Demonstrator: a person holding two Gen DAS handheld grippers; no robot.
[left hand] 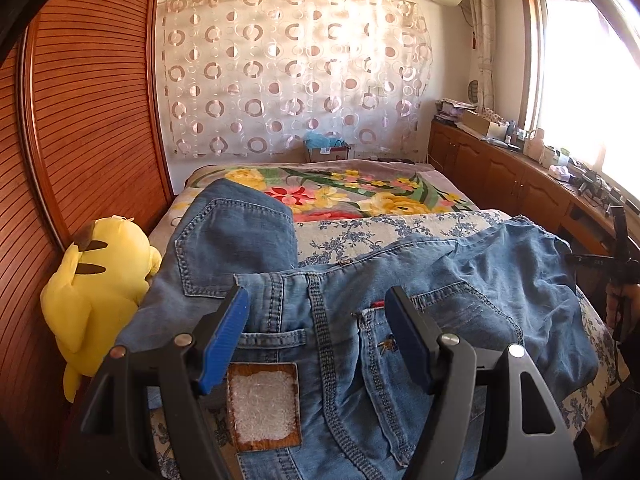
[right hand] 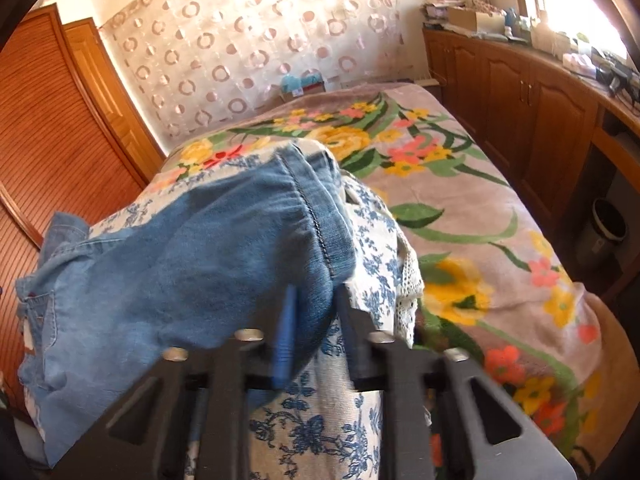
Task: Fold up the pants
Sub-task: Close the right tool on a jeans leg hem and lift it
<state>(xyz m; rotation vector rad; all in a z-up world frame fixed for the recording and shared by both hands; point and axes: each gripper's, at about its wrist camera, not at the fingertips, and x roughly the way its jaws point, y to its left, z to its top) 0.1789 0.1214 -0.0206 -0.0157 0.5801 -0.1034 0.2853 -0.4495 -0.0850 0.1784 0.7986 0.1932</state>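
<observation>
The right hand-held gripper (right hand: 314,300) is clamped on a leg hem of the denim pants (right hand: 180,248) (some blue-flowered sheet (right hand: 372,232) seems caught too). The left hand-held gripper (left hand: 318,312) hangs with its jaws apart over the waistband, pinching nothing. The pants lie spread across the bed (right hand: 480,216), beside a yellow plush toy (left hand: 100,280).

Your pants (left hand: 328,320) are faded blue denim; bedsheet (left hand: 348,232) blue-floral white, blanket (right hand: 460,184) floral grey, plush (left hand: 100,280) yellow.
</observation>
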